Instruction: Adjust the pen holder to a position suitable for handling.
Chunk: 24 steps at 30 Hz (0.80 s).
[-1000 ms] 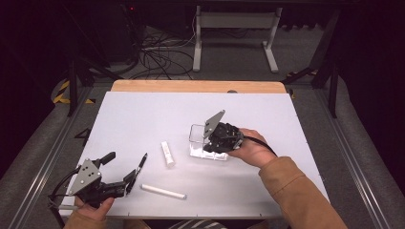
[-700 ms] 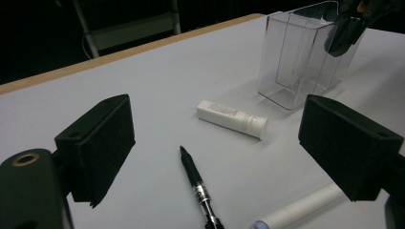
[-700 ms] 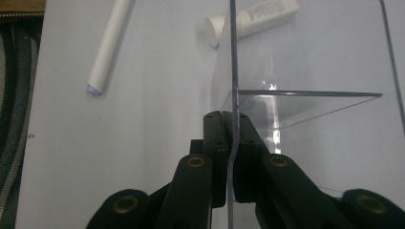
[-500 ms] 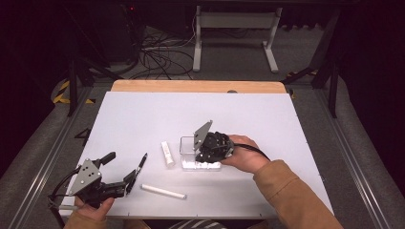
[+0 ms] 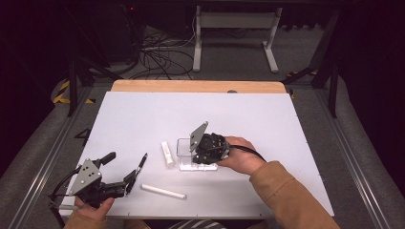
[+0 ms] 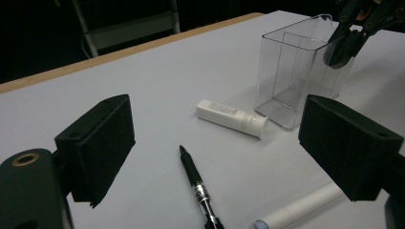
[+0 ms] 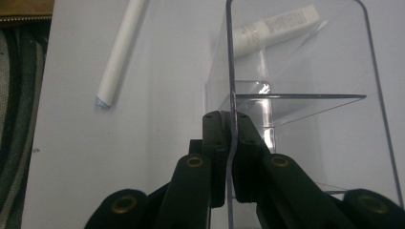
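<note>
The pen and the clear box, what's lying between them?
A small white tube lies between the pen and the clear box, seen in the left gripper view.

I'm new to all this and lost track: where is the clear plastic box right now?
In the high view the clear plastic box stands upright near the table's middle, the right gripper pinching its wall, the small white tube just to its left.

Lab bench — white table (image 5: pixel 143 119); floor cables (image 5: pixel 157 52), dark surrounds
</note>
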### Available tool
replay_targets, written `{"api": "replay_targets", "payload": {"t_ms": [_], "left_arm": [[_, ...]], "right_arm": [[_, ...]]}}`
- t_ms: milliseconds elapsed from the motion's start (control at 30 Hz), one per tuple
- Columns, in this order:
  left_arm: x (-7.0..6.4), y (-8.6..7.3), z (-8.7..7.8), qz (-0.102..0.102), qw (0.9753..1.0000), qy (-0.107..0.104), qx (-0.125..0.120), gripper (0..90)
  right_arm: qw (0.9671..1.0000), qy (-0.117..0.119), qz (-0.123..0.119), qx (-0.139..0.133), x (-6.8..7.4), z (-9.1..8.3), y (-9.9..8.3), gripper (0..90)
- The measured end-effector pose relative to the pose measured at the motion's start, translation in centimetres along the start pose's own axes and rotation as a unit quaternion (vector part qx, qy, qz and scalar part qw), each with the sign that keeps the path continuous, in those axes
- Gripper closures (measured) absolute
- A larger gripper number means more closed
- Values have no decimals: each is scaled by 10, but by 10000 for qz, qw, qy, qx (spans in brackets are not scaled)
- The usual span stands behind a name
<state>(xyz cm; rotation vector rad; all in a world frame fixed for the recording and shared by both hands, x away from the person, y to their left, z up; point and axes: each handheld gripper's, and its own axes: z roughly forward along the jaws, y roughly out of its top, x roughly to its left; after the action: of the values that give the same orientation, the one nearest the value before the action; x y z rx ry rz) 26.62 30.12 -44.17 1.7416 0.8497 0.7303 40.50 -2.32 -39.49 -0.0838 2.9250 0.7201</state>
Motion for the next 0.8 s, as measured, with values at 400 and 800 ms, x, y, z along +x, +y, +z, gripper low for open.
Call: {"api": "replay_targets", "payload": {"t_ms": [400,800], "left_arm": [[1,0,0,37,10000,-29,32,127],[2,1,2,21,10000,-29,44,126]], "right_arm": [[10000,-16,-2,-46,0,1,1,865],[9956,-231,268,-873,2,-32,-6,547]]}}
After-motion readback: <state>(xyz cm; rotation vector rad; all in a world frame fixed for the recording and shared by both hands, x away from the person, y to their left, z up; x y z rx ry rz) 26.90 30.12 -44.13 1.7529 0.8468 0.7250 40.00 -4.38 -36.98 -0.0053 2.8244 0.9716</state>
